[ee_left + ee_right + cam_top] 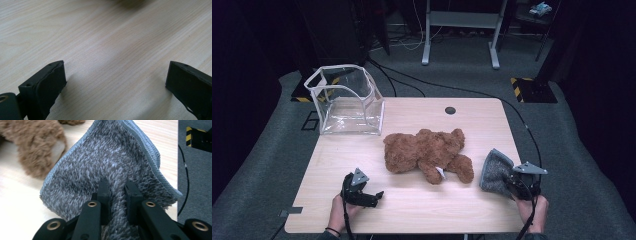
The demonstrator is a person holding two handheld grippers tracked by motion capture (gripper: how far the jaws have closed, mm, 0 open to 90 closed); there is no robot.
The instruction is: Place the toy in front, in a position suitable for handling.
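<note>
High view is giving me the whole table [412,210]: I am holding the right gripper [512,181] near the table's right edge, and its jaws are pinching a grey cloth [495,170] that is standing up in a fold just beside the teddy bear [427,154]. Right gripper view is confirming it: the two black jaws are squeezing a ridge of the grey cloth [110,165] between them, with the bear's brown fur [30,142] lying just to the left. I am resting the left gripper [377,196] on the near left part of the table, well apart from the bear. Left gripper view is showing its jaws spread wide over bare wood [107,50], holding nothing. A clear plastic bin [344,100] is sitting at the far left corner.
</note>
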